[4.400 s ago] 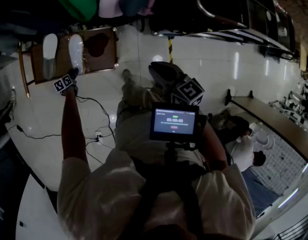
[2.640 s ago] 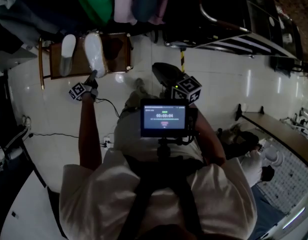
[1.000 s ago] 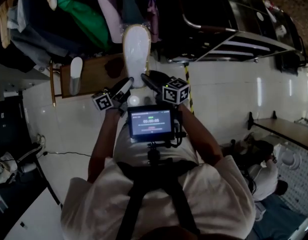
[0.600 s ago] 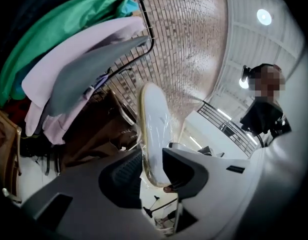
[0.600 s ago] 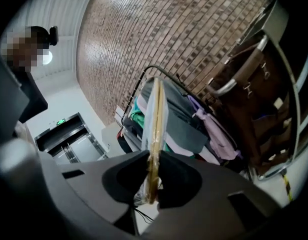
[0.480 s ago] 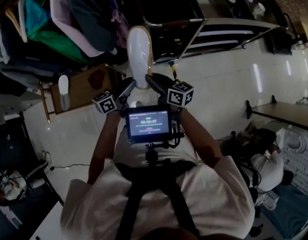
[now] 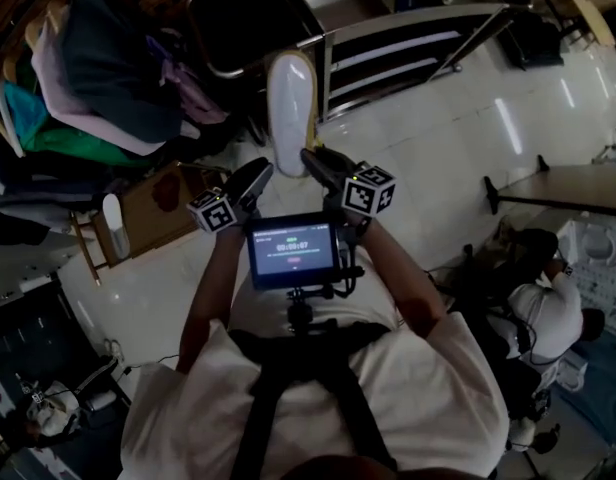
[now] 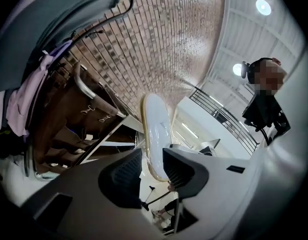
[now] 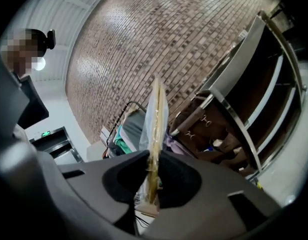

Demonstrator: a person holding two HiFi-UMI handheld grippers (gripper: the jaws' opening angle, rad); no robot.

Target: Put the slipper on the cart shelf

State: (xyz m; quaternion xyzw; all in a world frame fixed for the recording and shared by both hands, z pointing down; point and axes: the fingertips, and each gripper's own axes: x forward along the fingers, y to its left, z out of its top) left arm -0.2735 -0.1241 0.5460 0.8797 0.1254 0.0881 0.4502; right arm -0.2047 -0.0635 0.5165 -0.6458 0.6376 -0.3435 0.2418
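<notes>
A white slipper stands upright in the air in front of me, its sole edge tan. My right gripper is shut on its lower end; in the right gripper view the slipper shows edge-on, pinched between the pads of that gripper. My left gripper is just left of it, its jaws opening. In the left gripper view the slipper rises between that gripper's jaws with a gap on the left side. The metal cart with its shelves stands beyond.
A rack of hanging clothes fills the left. Below it a wooden stool carries a second white slipper. A person sits at the right near a table. A small screen hangs at my chest.
The left gripper lifted the slipper off the wooden stool and brought it to the right gripper, which closed on it. The left jaws have parted. The view has swung toward the cart.
</notes>
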